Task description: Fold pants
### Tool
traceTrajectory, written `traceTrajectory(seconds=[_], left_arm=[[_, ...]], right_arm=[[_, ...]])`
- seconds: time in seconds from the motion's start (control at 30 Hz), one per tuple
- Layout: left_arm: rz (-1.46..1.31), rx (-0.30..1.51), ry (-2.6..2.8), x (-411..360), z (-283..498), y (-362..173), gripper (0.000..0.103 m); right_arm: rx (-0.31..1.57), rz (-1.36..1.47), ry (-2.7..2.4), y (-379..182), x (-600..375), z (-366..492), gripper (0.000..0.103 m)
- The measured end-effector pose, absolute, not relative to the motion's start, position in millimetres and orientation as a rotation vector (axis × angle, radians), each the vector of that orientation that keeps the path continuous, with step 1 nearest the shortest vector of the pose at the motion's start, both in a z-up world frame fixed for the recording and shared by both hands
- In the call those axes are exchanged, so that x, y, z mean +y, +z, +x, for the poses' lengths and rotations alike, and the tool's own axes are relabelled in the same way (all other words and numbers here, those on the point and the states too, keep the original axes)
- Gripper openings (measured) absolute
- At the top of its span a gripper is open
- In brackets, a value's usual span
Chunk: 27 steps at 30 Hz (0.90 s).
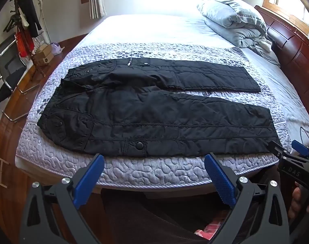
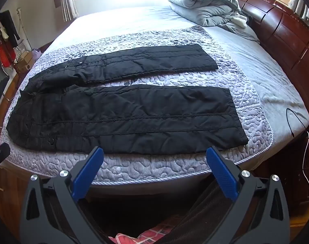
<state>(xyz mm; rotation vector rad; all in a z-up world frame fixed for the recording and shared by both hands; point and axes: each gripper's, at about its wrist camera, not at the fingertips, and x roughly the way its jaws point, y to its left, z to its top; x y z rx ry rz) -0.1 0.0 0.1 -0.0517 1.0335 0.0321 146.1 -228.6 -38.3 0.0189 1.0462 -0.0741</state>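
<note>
Black quilted pants (image 1: 154,118) lie flat on the bed, waist to the left, both legs spread apart and pointing right; they also show in the right wrist view (image 2: 130,118). My left gripper (image 1: 154,158) is open and empty, hovering just off the near bed edge in front of the near leg's thigh. My right gripper (image 2: 154,152) is open and empty, off the near bed edge in front of the near leg. The right gripper also shows at the right edge of the left wrist view (image 1: 286,148), near the near leg's hem.
The pants rest on a grey patterned quilted mat (image 1: 150,170) over a pale sheet. A folded grey duvet (image 1: 233,20) lies at the far right by the wooden headboard (image 1: 292,46). A chair (image 1: 8,69) and coat rack (image 1: 26,20) stand left. A cable (image 2: 294,122) lies at right.
</note>
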Motion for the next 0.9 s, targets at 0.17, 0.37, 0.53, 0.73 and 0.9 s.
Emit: traceTrajectory(seconds=[0.17, 0.37, 0.53, 0.73, 0.9], left_arm=[[-0.052, 1.035, 0.032, 0.0, 0.3, -0.2, 0.099], [-0.048, 1.029, 0.036, 1.0, 4.0, -0.2, 0.099], [-0.046, 1.028, 0.036, 0.0, 2.9, 0.1, 0.099], [-0.050, 1.024, 0.033, 2.1, -2.5, 3.0, 0.099], [-0.048, 1.022, 0.034, 2.6, -2.9, 3.6, 0.099]], right_arm=[[1.059, 0.021, -0.071, -39.5, -228.0, 147.9, 0.101], [1.053, 0.028, -0.072, -38.6, -229.0, 145.5, 0.101], [1.051, 0.028, -0.072, -39.6, -228.0, 145.2, 0.101], [1.049, 0.030, -0.073, -39.5, -226.5, 144.1, 0.101], [1.048, 0.031, -0.073, -39.7, -226.9, 144.0, 0.101]])
